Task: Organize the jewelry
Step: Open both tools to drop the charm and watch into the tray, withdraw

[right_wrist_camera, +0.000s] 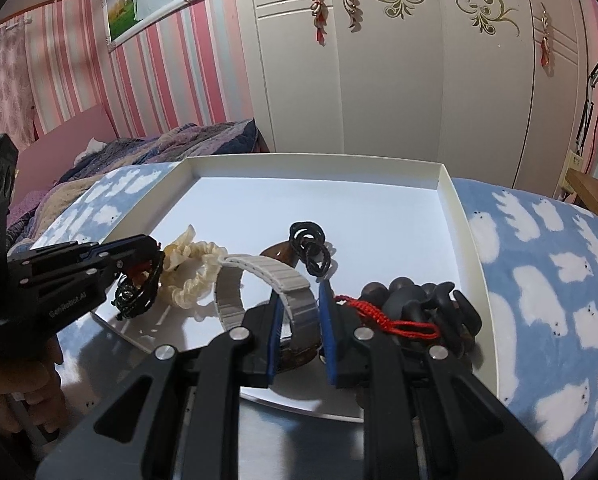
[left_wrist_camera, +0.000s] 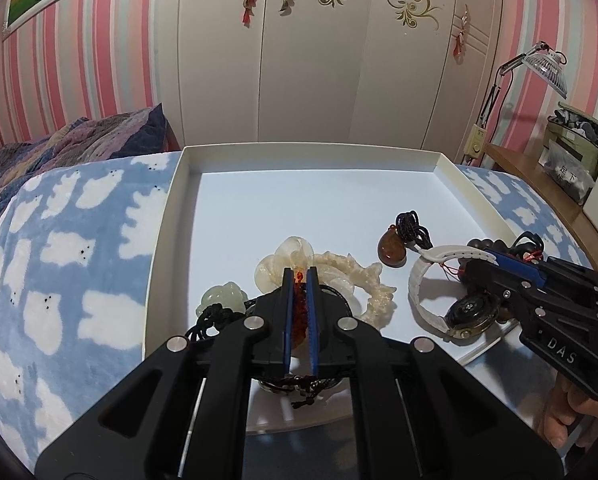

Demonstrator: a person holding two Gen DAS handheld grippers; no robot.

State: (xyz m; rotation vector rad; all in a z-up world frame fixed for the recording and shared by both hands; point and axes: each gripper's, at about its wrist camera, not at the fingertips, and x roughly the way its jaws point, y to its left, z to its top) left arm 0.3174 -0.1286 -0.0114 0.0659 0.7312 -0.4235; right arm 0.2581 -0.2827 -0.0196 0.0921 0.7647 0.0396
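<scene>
Black linkages fill the foreground of each wrist view, and between them the blue-padded fingers reach into a white tray [left_wrist_camera: 167, 216] set on a blue blanket [left_wrist_camera: 59, 240] with white patches. From its own camera the left gripper [left_wrist_camera: 299, 276] shows its pads drawn narrow on a red beaded piece [left_wrist_camera: 300, 308], which lies over a pale shell-like ornament [left_wrist_camera: 295, 252] and a cream scrunchie [left_wrist_camera: 375, 288]; a green carved pendant [left_wrist_camera: 221, 298] on black cord sits just to its left. The right view sees that same gripper [right_wrist_camera: 155, 252] from the side, low at the tray's near left corner, with a dark ring-shaped item [right_wrist_camera: 133, 294] beneath it, but whether it is pinching anything cannot be told from there. The right gripper [right_wrist_camera: 301, 292] has its pads set around the band of a white watch [right_wrist_camera: 259, 276], the band standing between them; contact on both sides is not clear. Only this view shows the dark bead bracelet [right_wrist_camera: 419, 300] with a red cord [right_wrist_camera: 383, 320] just right of the fingers, and a coil of black cord [right_wrist_camera: 311, 248] beyond. The left view alone shows the watch's dial [left_wrist_camera: 473, 314] lying flat, the amber pendant [left_wrist_camera: 393, 250] beside the band, and the right gripper [left_wrist_camera: 491, 258] reaching in from the tray's right edge. A white wardrobe [left_wrist_camera: 319, 60] and pink striped wall [left_wrist_camera: 79, 60] stand behind.
</scene>
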